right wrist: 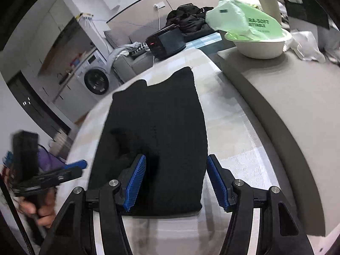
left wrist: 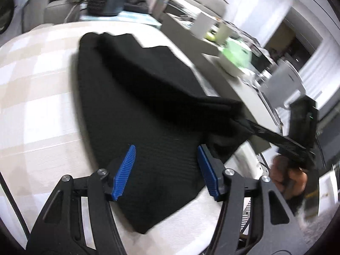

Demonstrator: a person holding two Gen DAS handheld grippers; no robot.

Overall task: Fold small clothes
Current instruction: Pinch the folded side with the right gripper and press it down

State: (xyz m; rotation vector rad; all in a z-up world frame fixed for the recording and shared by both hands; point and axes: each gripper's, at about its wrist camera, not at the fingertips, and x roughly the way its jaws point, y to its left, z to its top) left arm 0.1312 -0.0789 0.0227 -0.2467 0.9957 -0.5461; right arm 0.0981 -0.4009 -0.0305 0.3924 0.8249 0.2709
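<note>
Black cloth (left wrist: 136, 110) lies spread on a checked beige-and-white table (left wrist: 38, 89), with 1 side doubled over into a raised fold in the left wrist view. Both grippers hover just above its near end with blue pads spread wide and nothing between them: the left gripper (left wrist: 166, 170) over the cloth's lower edge, the right gripper (right wrist: 176, 182) over its near corner. Beyond the far end sit a dark box (right wrist: 165, 42) with red digits and a white bowl (right wrist: 261, 44) holding a green packet (right wrist: 244, 19).
</note>
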